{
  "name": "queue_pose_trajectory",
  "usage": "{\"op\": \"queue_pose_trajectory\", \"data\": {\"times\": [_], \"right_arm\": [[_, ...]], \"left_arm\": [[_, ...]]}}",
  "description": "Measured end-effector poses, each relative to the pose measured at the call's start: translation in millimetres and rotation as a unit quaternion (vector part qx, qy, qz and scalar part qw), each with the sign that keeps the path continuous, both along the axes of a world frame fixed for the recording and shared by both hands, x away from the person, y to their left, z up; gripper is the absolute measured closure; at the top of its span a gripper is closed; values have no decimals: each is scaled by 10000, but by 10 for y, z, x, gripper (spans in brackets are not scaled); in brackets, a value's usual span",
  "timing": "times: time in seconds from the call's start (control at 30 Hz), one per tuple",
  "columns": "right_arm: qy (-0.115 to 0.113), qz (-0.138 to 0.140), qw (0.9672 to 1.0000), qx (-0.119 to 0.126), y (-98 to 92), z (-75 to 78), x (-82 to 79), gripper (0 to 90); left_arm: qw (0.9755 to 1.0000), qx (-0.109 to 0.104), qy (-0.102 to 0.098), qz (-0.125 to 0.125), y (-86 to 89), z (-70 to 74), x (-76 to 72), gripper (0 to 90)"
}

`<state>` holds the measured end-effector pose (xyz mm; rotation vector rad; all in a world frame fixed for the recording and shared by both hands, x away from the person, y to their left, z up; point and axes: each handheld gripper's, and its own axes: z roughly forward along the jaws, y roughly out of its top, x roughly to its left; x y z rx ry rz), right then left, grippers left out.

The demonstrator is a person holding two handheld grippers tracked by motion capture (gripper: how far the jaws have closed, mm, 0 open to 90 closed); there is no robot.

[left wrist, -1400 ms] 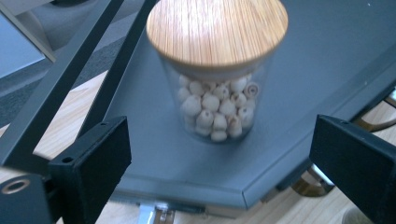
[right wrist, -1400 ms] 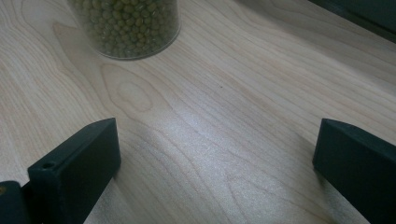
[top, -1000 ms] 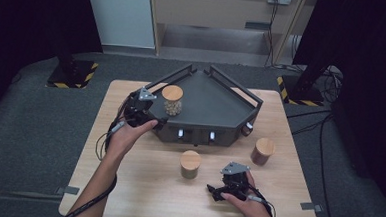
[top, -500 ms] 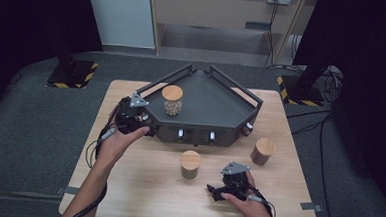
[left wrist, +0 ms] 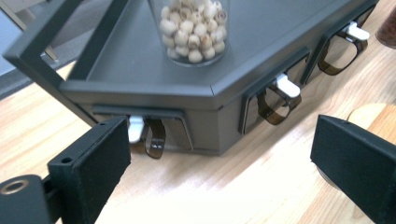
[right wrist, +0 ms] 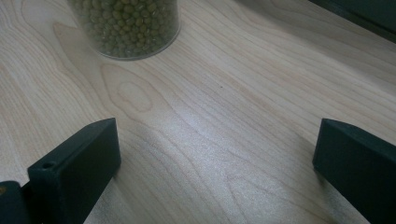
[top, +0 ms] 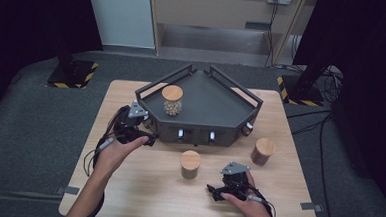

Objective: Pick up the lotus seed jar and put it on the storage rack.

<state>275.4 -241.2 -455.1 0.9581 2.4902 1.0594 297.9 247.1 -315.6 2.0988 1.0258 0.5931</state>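
L gripper is sitting w/ jaws wide apart, nothing between them, hovering just off the front-left corner of the dark tray. Ahead of its jaws & above, the jar of pale beads is standing upright on the tray deck, apart from the jaws. Below that jar, the tray's front wall is showing white tabs w/ brown loops, one just past the L jaw.

R gripper is resting low over the table, jaws also spread, gripping nothing. The green-bean jar is standing ahead of it, to its left-jaw side, not touching. A 3rd jar is standing off beyond its other side.
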Motion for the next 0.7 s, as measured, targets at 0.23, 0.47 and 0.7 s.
{"op": "queue_pose_trajectory", "data": {"times": [0.23,0.47,0.7], "right_arm": [[1,-2,10000,1,0,0,0,11],[-1,0,10000,0,0,0,0,11],[1,-2,10000,1,0,0,-1,11]], "left_arm": [[9999,-71,78,77,85,-111,-91,38],[9998,-49,118,128,148,-203,-189,38],[9996,-60,199,183,203,-329,-281,37]]}}
